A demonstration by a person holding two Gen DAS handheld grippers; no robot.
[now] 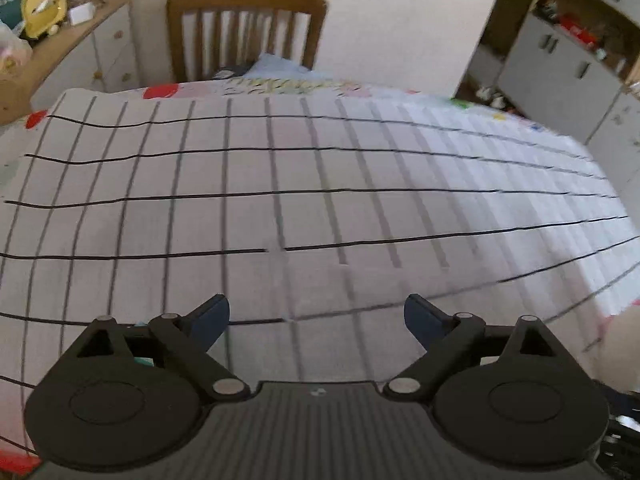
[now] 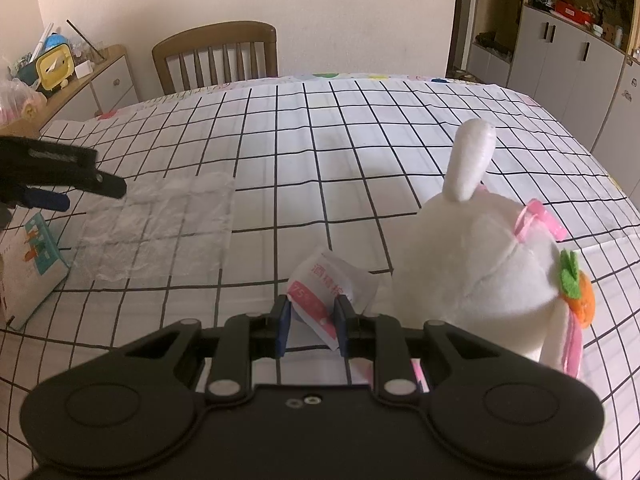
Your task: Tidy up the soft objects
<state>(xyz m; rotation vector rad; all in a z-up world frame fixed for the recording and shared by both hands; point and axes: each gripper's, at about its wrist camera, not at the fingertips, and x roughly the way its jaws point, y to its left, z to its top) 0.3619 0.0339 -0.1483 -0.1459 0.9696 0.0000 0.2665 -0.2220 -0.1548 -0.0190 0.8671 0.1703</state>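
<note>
A white cloth with black lines covers the tabletop. The left hand-held gripper is wide open over it, holding nothing. The right hand-held gripper pinches a small packet beside a toy bunny. A wooden chair stands behind.

Wood chair; cabinets w/ clutter; sideboard

A white cloth with a black grid covers the worktop. On it sits a white plush rabbit with pink ribbon and orange carrot; beside the rabbit, a pink-and-white packet.

Black hand-held gripper with blue pads, silver pivot screws.
</note>
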